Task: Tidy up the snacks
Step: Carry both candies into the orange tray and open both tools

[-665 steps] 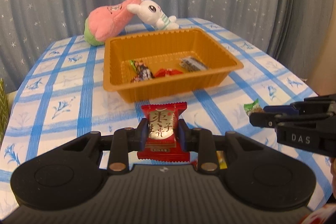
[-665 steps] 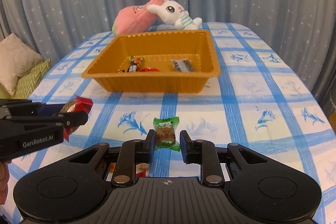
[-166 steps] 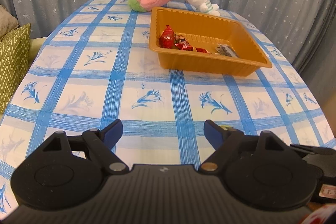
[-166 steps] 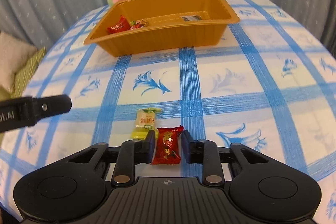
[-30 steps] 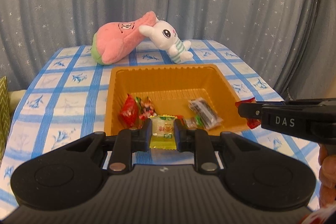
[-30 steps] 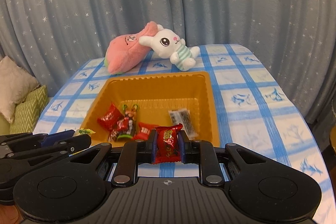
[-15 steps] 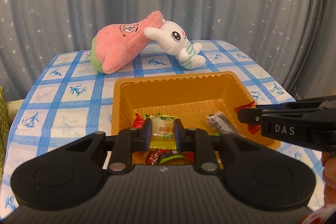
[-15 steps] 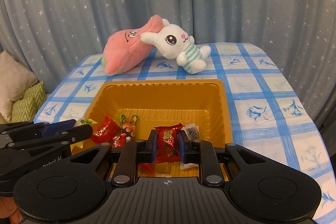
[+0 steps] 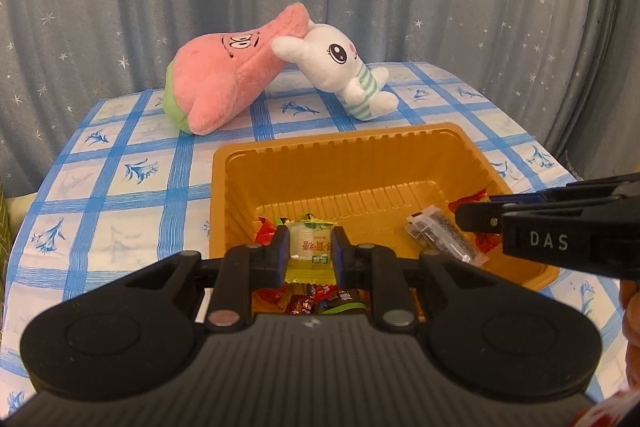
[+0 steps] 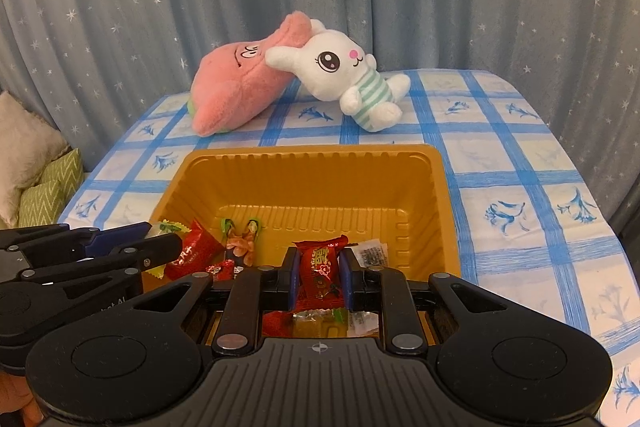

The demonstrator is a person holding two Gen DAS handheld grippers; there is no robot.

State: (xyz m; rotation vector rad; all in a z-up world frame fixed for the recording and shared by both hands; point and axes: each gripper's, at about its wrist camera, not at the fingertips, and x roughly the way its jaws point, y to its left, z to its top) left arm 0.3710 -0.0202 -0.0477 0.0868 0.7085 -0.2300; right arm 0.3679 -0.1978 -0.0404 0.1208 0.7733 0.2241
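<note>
An orange plastic tray (image 9: 352,163) sits on the blue checked tablecloth and holds several wrapped snacks. My left gripper (image 9: 309,251) is shut on a yellow candy packet (image 9: 310,255) and holds it above the tray's near left part. My right gripper (image 10: 319,273) is shut on a red candy packet (image 10: 320,271) above the tray (image 10: 304,179), near its front right. Each gripper shows from the side in the other's view, the right one (image 9: 472,217) and the left one (image 10: 160,243). Red, green and dark packets (image 9: 440,235) lie on the tray floor.
A pink plush (image 9: 228,75) and a white rabbit plush (image 9: 340,71) lie behind the tray at the table's far end. Grey starred curtains hang behind. Cushions (image 10: 36,167) sit off the table's left edge.
Both grippers have moved forward over the tray, each still holding its packet. The tray fills more of both views.
</note>
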